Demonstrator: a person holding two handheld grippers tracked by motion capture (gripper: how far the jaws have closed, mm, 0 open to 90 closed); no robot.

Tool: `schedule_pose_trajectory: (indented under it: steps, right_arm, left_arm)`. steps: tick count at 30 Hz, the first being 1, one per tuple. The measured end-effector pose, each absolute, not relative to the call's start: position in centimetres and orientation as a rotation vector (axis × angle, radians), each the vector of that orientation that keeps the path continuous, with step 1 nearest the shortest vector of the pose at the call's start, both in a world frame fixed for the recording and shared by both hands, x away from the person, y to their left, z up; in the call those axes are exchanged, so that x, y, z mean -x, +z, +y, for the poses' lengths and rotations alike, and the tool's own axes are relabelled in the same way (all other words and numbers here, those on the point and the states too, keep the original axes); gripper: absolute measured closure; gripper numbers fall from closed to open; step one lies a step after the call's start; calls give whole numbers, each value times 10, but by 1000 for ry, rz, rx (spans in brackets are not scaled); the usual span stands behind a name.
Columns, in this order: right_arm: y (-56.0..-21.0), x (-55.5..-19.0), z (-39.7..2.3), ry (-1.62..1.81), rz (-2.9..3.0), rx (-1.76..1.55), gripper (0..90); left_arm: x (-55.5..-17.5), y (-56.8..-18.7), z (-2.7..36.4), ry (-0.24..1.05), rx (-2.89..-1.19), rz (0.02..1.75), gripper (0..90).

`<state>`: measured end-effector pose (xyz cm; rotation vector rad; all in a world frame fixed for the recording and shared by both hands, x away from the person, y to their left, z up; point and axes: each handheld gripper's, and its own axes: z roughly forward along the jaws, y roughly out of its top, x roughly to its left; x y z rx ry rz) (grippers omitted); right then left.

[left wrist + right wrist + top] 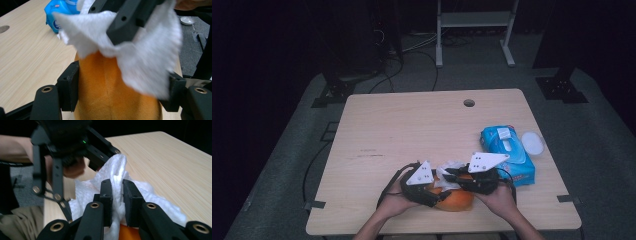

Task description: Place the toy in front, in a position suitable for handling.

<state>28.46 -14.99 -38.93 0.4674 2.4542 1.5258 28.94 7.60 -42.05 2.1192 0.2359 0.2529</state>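
Observation:
An orange plush thing (458,201) lies at the near edge of the wooden table (412,125). My left gripper (435,193) grips it from the left. In the left gripper view, the jaws stand on both sides of the orange plush (107,87), and the left pad presses on its flank. The right pad is partly hidden by a white tissue (150,57). My right gripper (117,195) is shut on a fold of that tissue (115,167) and holds it over the top of the plush. Both grippers sit close together in the high view, the right gripper (458,178) just above the plush.
A blue pack of wipes (507,152) lies to the right of the grippers, with a white round lid (532,142) beside it near the table's right edge. A cable hole (469,103) sits near the far edge. A metal rack (474,20) stands on the floor beyond.

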Motion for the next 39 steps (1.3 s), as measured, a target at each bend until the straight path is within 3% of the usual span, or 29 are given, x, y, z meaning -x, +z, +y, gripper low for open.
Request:
schedule_pose_trajectory:
  steps: [5, 7, 11, 15, 16, 17, 19, 20, 23, 26, 33, 39]
  right_arm:
    - [-394, -294, -171, 1495, 2429, -542, 781]
    - [-391, -295, -178, 1471, 2395, -577, 781]
    - [-392, -296, -176, 1473, 2395, -571, 781]
    - [-397, -296, -171, 1502, 2417, -573, 781]
    - [-398, -296, -170, 1496, 2425, -562, 781]
    - [-399, -291, -162, 1505, 2443, -511, 781]
    - [-399, -286, -154, 1499, 2449, -467, 780]
    - [-399, -283, -150, 1491, 2455, -448, 780]
    - [-398, -279, -145, 1452, 2454, -407, 780]
    - [-394, -284, -153, 1457, 2427, -443, 780]
    - [-401, -303, -183, 1435, 2382, -602, 780]
    - [-398, -295, -171, 1478, 2392, -550, 780]
  left_arm:
    - [-290, -421, 81, 278, -2101, 240, 329]
    - [-290, -420, 83, 353, -2086, 241, 329]
    - [-292, -422, 85, 340, -2086, 253, 321]
    - [-297, -422, 86, 256, -2100, 318, 144]
    - [-300, -421, 86, 212, -2101, 359, 144]
    - [-302, -422, 85, 168, -2094, 389, 74]
    - [-303, -425, 85, 142, -2110, 395, 62]
    - [-303, -426, 86, 146, -2113, 395, 82]
    - [-300, -423, 90, 206, -2105, 360, 287]
    - [-301, -422, 92, 236, -2070, 381, 366]
    - [-304, -424, 99, 279, -2058, 386, 378]
    - [-297, -428, 94, 283, -2065, 318, 359]
